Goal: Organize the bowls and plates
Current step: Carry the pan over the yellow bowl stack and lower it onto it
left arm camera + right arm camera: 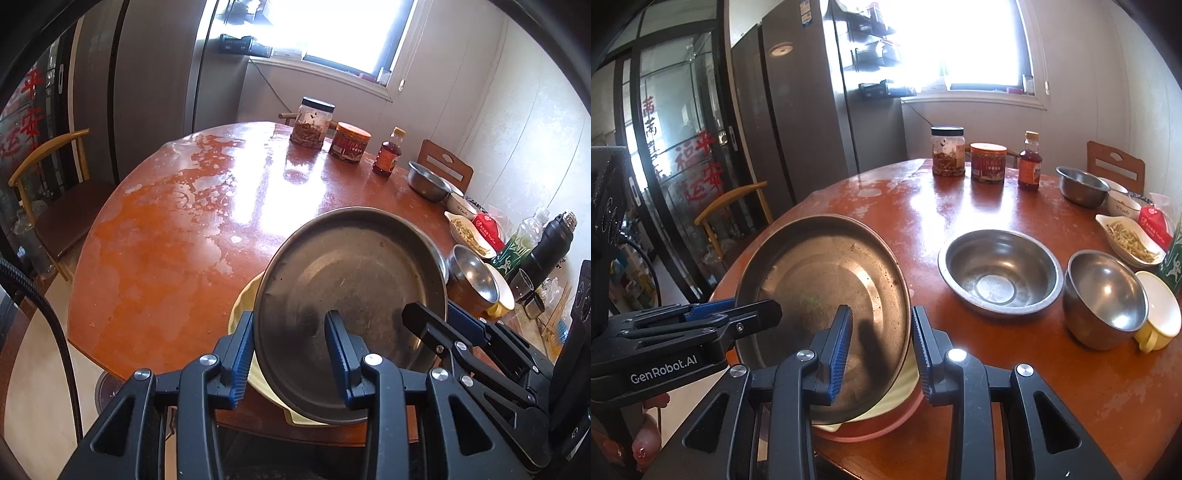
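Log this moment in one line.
left gripper: astride steel plate rim | right gripper: shut on rim | steel plate: tilted over cream plate

Dull, scuffed stainless steel on the large metal plate [820, 280], faintly stained; under it a smooth, matt cream plate [240, 306] and a pinkish plate [879, 424]. Brighter, mirror-like steel on the wide bowl [999, 271] and the deep bowl [1104, 299]. Glossy reddish-brown lacquer on the worktop [960, 210], worn to pale, rough patches. Black matt plastic fingers [842, 347] with ribbed blue pads. Clear plastic jar [947, 151], black lid.
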A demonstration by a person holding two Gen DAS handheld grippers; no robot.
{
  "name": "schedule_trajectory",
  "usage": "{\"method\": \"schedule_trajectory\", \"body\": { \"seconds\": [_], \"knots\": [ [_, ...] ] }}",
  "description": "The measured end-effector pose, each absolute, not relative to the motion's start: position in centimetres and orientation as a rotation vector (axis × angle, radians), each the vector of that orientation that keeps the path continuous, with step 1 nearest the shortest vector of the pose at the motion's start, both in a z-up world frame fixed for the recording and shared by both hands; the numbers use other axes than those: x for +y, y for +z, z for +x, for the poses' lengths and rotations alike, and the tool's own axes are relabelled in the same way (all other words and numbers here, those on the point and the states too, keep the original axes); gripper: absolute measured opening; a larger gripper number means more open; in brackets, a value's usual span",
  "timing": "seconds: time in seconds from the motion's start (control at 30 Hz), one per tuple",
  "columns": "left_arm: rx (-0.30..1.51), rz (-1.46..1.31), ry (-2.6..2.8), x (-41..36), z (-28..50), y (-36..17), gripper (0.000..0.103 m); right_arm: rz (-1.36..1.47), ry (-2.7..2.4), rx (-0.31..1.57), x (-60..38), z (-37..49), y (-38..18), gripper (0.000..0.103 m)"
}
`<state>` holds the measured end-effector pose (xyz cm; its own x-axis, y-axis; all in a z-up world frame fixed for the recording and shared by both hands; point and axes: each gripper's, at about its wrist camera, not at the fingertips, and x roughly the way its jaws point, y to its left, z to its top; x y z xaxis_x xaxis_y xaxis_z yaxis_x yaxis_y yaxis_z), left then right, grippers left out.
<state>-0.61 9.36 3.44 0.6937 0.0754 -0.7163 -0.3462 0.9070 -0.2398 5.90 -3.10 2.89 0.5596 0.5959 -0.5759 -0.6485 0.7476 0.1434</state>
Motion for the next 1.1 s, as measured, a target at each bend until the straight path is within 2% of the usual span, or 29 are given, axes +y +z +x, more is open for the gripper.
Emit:
{"method": "schedule_trajectory", "body": {
  "seconds": [1.1],
  "knots": [
    [0.833,-0.343,0.259,9.9,1.2,1.0,0.038,-0.103,0.721,0.751,-2.0,7.9,-0.6,0.034]
  ]
}}
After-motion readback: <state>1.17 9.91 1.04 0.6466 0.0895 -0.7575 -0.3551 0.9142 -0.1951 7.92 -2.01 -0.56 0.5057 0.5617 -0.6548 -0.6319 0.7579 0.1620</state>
